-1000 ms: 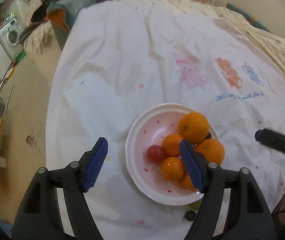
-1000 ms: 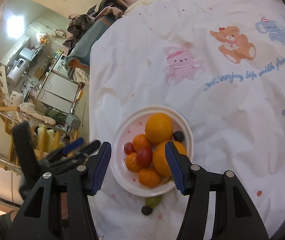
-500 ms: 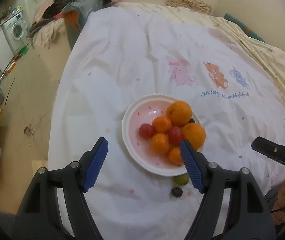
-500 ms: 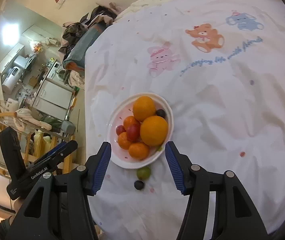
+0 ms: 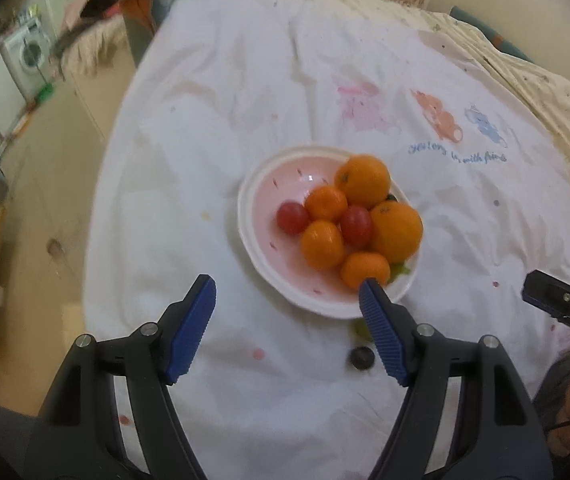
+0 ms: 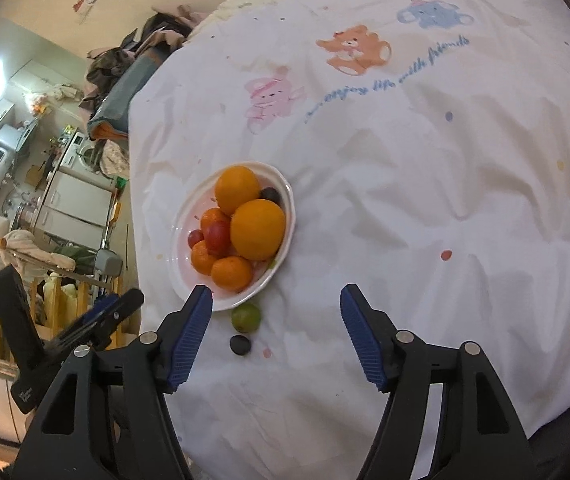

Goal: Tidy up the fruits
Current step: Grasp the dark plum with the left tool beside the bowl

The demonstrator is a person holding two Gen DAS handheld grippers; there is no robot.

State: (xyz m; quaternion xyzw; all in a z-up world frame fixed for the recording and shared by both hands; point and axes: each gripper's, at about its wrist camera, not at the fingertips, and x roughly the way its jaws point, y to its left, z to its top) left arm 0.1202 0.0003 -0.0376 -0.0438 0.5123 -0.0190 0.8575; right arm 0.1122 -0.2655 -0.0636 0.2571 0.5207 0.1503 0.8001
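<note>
Nearest in the right wrist view, the right hand-held gripper [image 6: 276,300] points down at the bed sheet [image 6: 425,208] with its blue pads apart and its jaws opening, nothing between them. Just beyond its left pad lie a dark grape [image 6: 240,345] and a green fruit [image 6: 246,317], the green one just beside the rim of the pink-lined bowl [image 6: 183,220]. In the left wrist view, the left hand-held gripper [image 5: 287,294] is spread and empty too; its right finger hides most of the green fruit and part of the bowl's near rim. The bowl holds two oranges [image 5: 362,180], three tangerines [image 5: 322,244], two cherry tomatoes [image 5: 292,217] and a dark fruit mostly hidden behind the oranges. Farther on, the sheet's blue script reads "enjoy life with friends" [image 6: 397,80] beneath cartoon animals. The left view is blurred, so its lettering is unclear.
</note>
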